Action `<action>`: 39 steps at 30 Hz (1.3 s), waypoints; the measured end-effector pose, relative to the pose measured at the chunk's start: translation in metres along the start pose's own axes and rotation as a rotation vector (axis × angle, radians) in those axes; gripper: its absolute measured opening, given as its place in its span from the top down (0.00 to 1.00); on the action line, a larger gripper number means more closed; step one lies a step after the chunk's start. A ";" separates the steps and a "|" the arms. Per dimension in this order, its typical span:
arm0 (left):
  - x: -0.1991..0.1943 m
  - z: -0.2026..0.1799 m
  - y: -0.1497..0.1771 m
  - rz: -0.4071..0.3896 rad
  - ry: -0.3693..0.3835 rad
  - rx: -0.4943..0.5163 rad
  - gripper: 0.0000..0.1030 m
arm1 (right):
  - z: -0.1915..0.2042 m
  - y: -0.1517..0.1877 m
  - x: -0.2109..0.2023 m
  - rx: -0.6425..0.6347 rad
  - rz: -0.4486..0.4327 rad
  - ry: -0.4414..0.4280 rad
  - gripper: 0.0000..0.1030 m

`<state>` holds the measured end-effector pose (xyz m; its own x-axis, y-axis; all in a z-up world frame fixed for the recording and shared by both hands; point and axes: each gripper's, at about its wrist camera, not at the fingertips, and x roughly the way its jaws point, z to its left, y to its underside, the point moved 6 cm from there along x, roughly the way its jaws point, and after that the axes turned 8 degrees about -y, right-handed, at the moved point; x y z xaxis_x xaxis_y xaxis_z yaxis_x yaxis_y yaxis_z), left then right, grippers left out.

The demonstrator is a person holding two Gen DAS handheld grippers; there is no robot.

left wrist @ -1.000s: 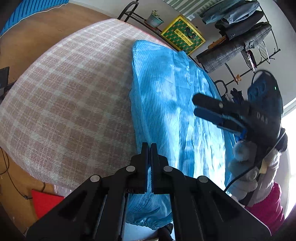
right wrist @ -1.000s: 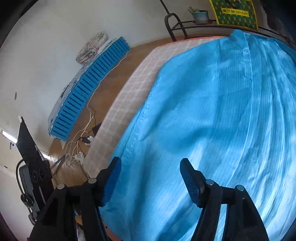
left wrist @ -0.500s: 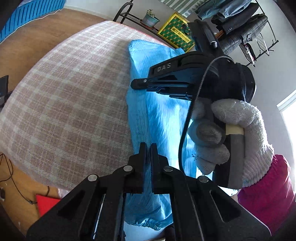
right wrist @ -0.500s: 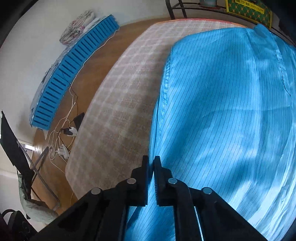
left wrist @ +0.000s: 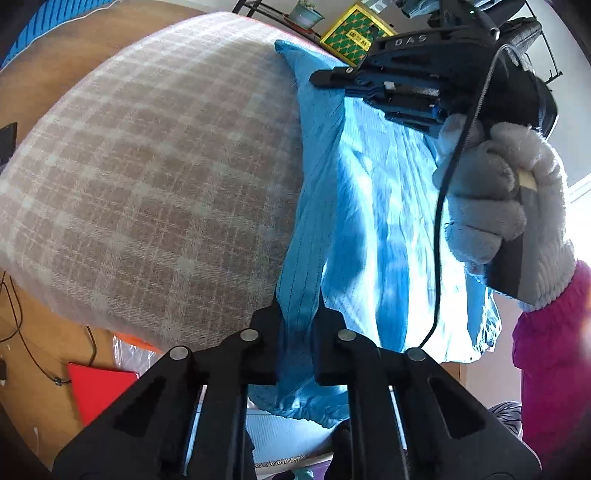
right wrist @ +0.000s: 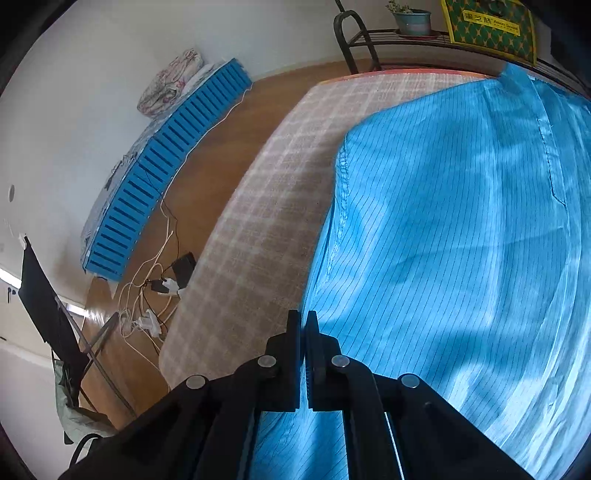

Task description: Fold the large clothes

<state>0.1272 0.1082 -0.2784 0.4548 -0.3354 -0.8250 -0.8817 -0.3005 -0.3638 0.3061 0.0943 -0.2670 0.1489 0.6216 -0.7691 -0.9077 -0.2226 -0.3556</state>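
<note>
A plaid-covered surface (left wrist: 155,177) fills the left and centre of the left wrist view, with a red flat item (left wrist: 98,384) seen on the wooden floor at lower left. At the top edge a potted plant (right wrist: 412,20) and a yellow-green patterned box (right wrist: 487,26) are set on a dark metal rack (right wrist: 369,37). In the right wrist view a blue slatted panel (right wrist: 166,166) is laid along the wall at upper left, topped by what may be folded floral bedding (right wrist: 170,81), and white cables with plugs (right wrist: 155,295) are scattered at centre left.

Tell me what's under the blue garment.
The blue garment lies on a plaid cover, which shows bare along its left side. Whether anything else lies beneath it cannot be seen; the cloth hides it.
</note>
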 end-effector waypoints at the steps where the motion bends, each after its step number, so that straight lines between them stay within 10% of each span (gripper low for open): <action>1: -0.007 -0.006 0.000 -0.026 -0.012 0.021 0.93 | 0.000 0.000 -0.002 -0.002 -0.007 -0.007 1.00; 8: -0.039 -0.083 0.001 -0.187 -0.096 0.288 0.95 | -0.015 0.002 -0.028 0.037 -0.066 -0.090 1.00; 23: 0.005 -0.197 0.044 -0.114 -0.142 0.631 0.95 | -0.167 0.073 -0.136 0.367 -0.325 -0.222 1.00; 33: 0.042 -0.209 0.062 -0.023 -0.145 0.656 0.95 | -0.199 0.090 -0.115 0.419 -0.260 -0.140 1.00; 39: 0.030 -0.210 0.081 0.051 -0.026 0.638 0.92 | -0.184 0.074 -0.112 0.387 -0.245 -0.088 1.00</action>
<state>0.0960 -0.1132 -0.2418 0.4140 -0.3111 -0.8555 -0.8072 0.3088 -0.5030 0.2944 -0.1300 -0.3050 0.3584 0.6857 -0.6335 -0.9321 0.2247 -0.2842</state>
